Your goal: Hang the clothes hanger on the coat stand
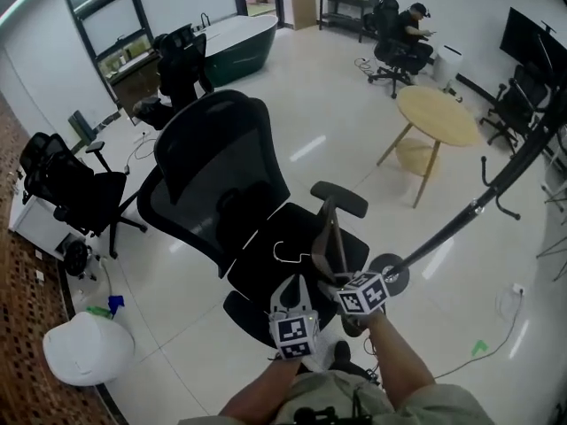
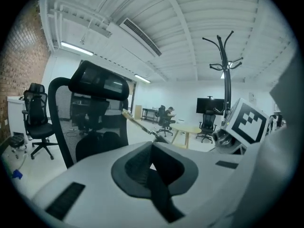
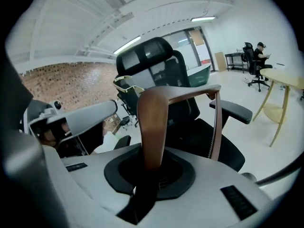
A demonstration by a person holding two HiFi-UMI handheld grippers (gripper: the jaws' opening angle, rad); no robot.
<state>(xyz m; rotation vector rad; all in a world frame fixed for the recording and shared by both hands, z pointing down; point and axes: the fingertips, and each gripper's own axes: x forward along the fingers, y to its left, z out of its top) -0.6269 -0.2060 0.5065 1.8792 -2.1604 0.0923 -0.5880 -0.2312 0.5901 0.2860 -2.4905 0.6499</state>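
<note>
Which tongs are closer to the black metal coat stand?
Right. The right tongs, clamping the brown wooden clothes hanger, are on the side of the coat stand; the left tongs lie beyond them, farther off.

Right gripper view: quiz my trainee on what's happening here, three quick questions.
1. True or false: the wooden hanger already hangs on the coat stand.
2. What do the right gripper's jaws clamp? A the hanger; B a towel; C nothing.
3. Fill in: the left gripper's jaws are shut on ____.
Key: 1 false; 2 A; 3 nothing.
</note>
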